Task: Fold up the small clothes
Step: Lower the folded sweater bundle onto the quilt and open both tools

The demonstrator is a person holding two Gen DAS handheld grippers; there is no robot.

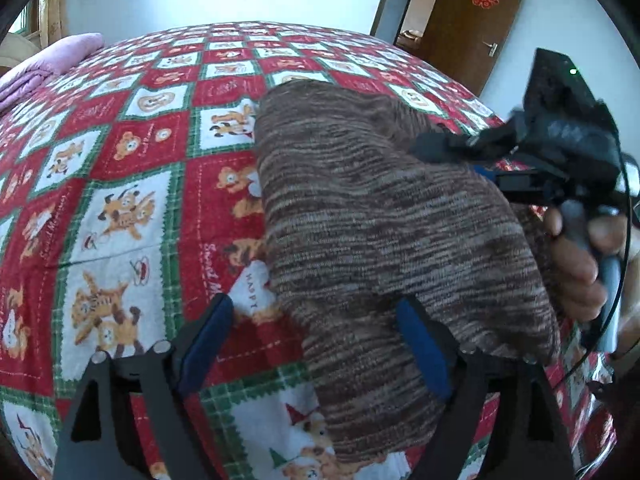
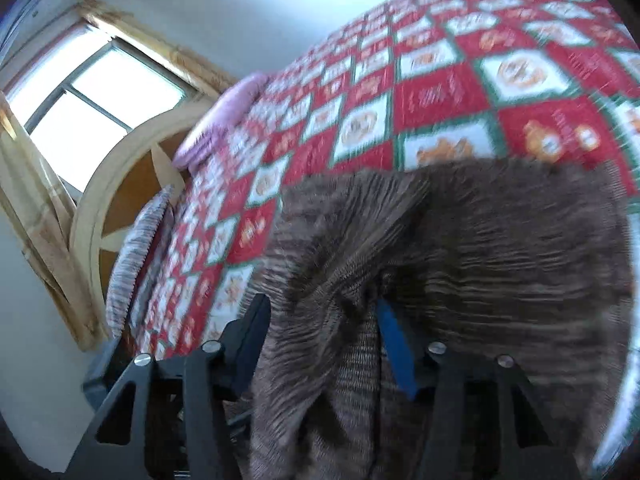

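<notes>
Brown knit garment (image 1: 380,220) on bedspread (image 1: 132,184): soft, light, floppy. Left gripper (image 1: 316,344) wide open, nothing clamped. Right gripper (image 2: 324,340) spread, cloth draped between fingers; clamp uncertain, blurred. Best grip: hem corners.

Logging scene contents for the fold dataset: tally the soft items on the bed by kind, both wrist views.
Brown knit garment: 1
Red, green and white bear-print bedspread: 1
Pink folded blanket or pillow: 1
Striped pillow: 1
Total: 4
</notes>
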